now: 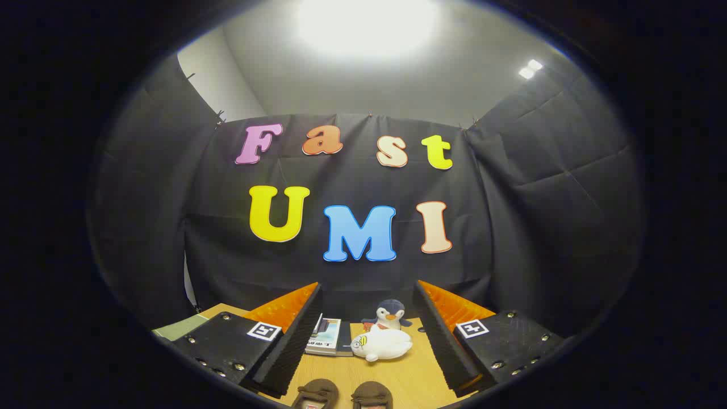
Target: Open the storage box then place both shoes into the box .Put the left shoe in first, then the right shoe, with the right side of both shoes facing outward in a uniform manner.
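Brown shoes [342,394] sit paired on the wooden table [420,375] just below and between my claw's [368,341] wide-spread, empty fingers, toes toward a plush penguin [389,313], white plush toy [381,345] and books [326,336] beyond, awaiting boxing.

Tongs [366,335] wide apart, empty.
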